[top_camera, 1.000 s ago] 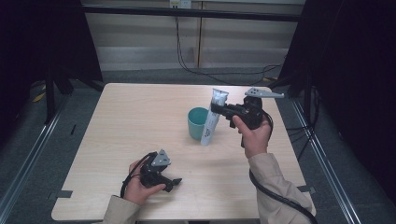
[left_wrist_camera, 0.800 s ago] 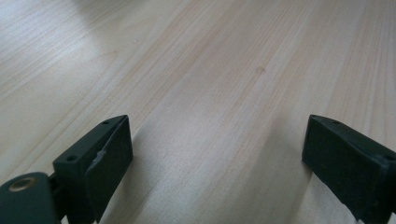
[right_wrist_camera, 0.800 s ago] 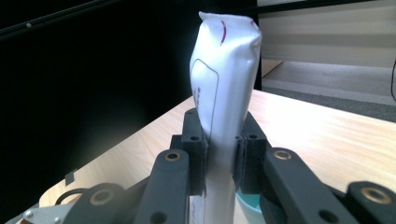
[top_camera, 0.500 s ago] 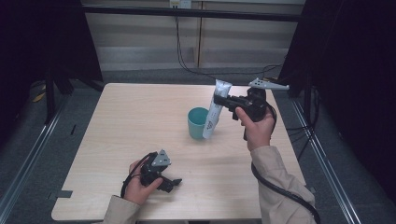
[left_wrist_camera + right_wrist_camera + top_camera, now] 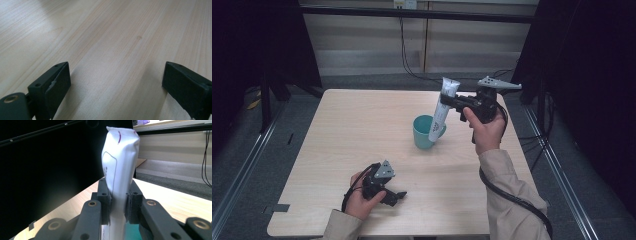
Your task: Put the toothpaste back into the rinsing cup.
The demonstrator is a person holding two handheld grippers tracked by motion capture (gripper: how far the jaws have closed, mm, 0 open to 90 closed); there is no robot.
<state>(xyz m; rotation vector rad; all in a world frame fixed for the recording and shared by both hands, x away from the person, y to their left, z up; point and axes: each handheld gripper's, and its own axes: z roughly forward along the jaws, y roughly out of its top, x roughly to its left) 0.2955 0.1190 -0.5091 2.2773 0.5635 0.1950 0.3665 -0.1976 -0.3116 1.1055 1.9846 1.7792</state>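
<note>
Two grippers work over a pale wooden table point(image 5: 362, 130), and the teal cup point(image 5: 424, 132) near its middle serves as the marker for everything else. Just right of the cup, the right gripper point(image 5: 451, 102) has its jaws clamped on a white tube point(image 5: 441, 112) near the tube's flat crimped top. The tube is long, soft and white with thin dark print and a purple mark at the crimp; it hangs tilted, its lower end reaching down at the cup's rim. Well in front and left of the cup, the left gripper point(image 5: 398, 196) rests on the table, jaws wide apart around bare wood.
</note>
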